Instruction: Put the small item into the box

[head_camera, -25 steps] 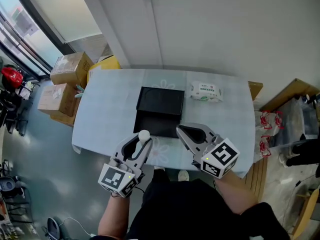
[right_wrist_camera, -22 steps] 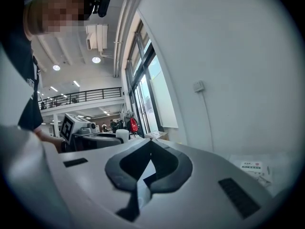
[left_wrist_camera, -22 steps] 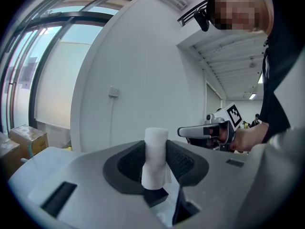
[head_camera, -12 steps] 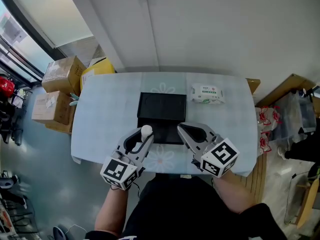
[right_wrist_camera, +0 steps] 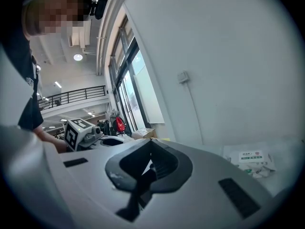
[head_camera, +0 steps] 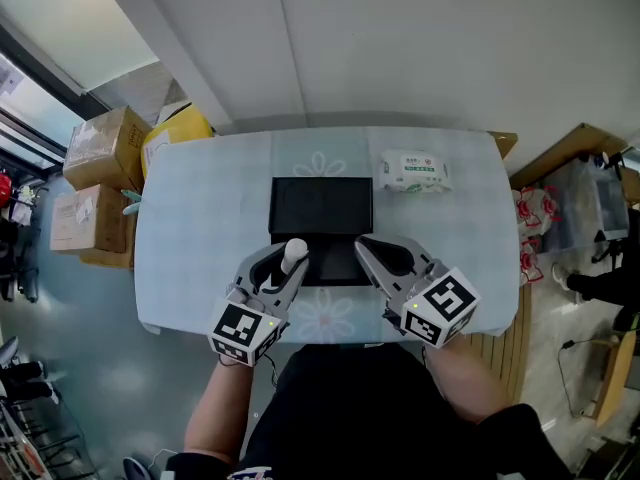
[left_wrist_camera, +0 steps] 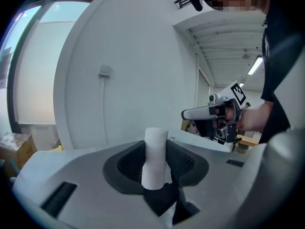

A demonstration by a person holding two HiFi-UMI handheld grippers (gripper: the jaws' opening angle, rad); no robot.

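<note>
One small white cylinder point(left_wrist_camera: 155, 157) is the item here, and it stands upright between the jaws of your left gripper point(head_camera: 288, 266). The two dark ribbed pads point(left_wrist_camera: 129, 162) press on its lower part from both sides, and its round top rises above them. So this gripper is clamped on the cylinder.

In the head view the cylinder is over the near half of the black box point(head_camera: 322, 206), close to the left side of that half. The box lies open in the middle of the table point(head_camera: 200, 228). Whether the cylinder touches the box I cannot tell from these views.

Your right gripper point(head_camera: 365, 248) is just beside the left one, and its tip is over the near right part of the box. Its jaws are together, with only a thin slit between the pads, and they hold nothing.

The table has a light blue cloth with a pale flower pattern. A white pack of wet wipes point(head_camera: 415, 171) lies on it near the far right corner, apart from the box. Some cardboard cartons point(head_camera: 98, 146) stand on the floor at the left of the table, and a yellow object point(head_camera: 178, 128) is beside them. Behind the table is a plain white wall.
</note>
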